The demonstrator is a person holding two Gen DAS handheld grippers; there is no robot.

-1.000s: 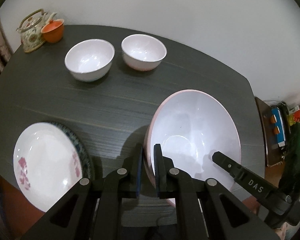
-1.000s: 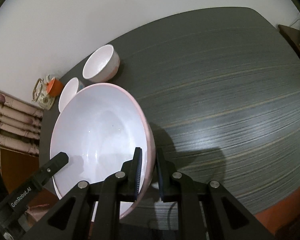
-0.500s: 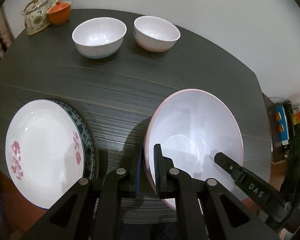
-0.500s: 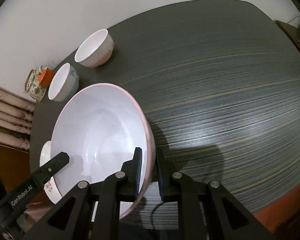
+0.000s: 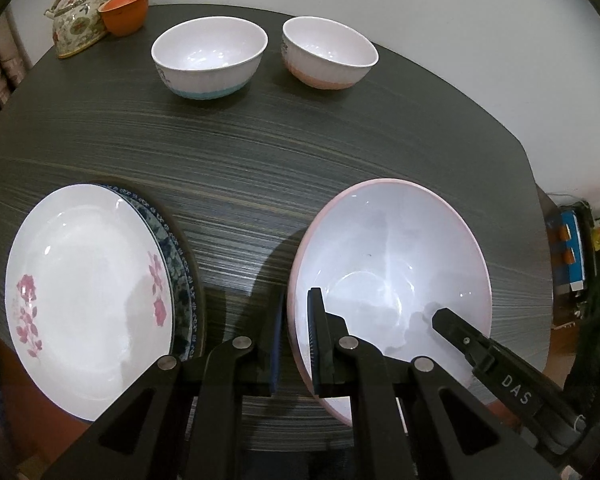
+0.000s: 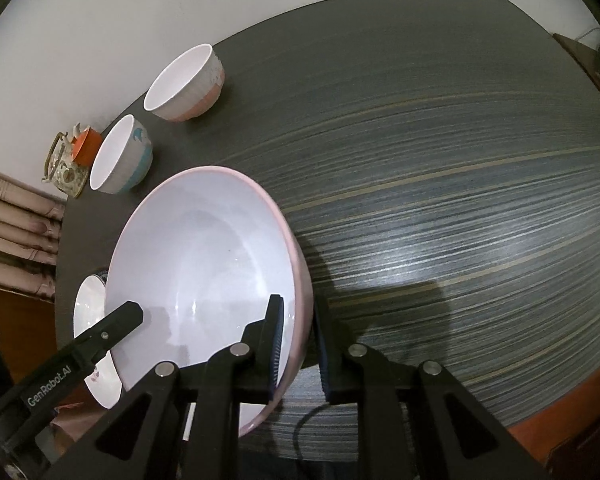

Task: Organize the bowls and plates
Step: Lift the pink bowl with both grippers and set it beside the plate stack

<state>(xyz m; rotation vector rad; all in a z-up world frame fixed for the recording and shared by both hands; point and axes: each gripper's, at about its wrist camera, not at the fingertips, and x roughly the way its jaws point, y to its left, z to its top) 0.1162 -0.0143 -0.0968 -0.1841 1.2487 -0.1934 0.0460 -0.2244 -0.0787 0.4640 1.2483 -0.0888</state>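
Observation:
A large pink-rimmed white bowl (image 5: 388, 264) (image 6: 204, 264) is low at the front of the dark table (image 5: 260, 152); I cannot tell if its base touches. My left gripper (image 5: 296, 300) is shut on its left rim. My right gripper (image 6: 299, 308) straddles the opposite rim; its jaws are opening, and a thin gap shows beside the outer finger. To the left, a white floral plate (image 5: 88, 280) lies on a blue-patterned plate (image 5: 176, 248). Two small bowls stand at the back, one blue-based (image 5: 210, 56), one pink-based (image 5: 328, 56).
A floral teapot (image 5: 76, 24) and an orange cup (image 5: 124, 10) stand at the table's far left corner. A wide stretch of bare tabletop (image 6: 440, 180) lies right of the big bowl. A white wall runs behind the table. Clutter sits on a low stand (image 5: 572, 248) off the right edge.
Both grippers and the big bowl have come down toward the table, so the plates and small bowls look nearer. The right gripper's fingers stand slightly wider apart.

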